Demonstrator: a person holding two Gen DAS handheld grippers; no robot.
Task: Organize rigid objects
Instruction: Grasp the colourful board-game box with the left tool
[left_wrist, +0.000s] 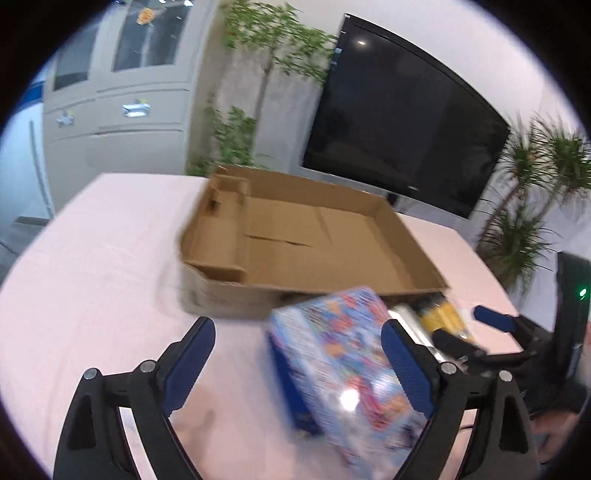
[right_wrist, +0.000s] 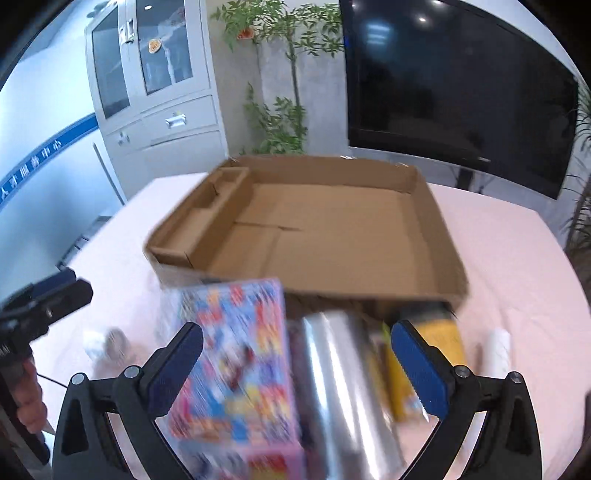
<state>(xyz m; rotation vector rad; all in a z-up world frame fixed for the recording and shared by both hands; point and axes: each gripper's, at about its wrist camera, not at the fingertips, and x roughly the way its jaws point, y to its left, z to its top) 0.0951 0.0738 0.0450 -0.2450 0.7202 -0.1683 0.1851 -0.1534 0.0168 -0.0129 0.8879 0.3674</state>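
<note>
- The colourful box (left_wrist: 340, 365) is a flat carton printed with busy cartoon art in pink, blue and red; a glossy wrap catches a bright glare. It lies on the table just in front of the cardboard tray's (right_wrist: 436, 236) near wall.
- Beside it, along the same near wall, lie a shiny silver roll (right_wrist: 343, 387), a yellow box (right_wrist: 441, 343) and, farthest right, a white cylinder (right_wrist: 498, 350).
- The tray is shallow, brown and empty, with a narrow divided strip along its left side.
- The left gripper (left_wrist: 299, 373) stands wide open, the colourful box between its blue pads, untouched as far as can be seen. The right gripper (right_wrist: 297, 373) is also spread wide over the box and roll, gripping nothing.
- Motion blur smears the printing; no lettering is legible, and the box's lower end is cut off.
- The pale pink table (left_wrist: 110, 258) stands before a large dark screen (left_wrist: 399, 122), potted plants (right_wrist: 288, 74) and a grey cabinet (right_wrist: 155, 92).
</note>
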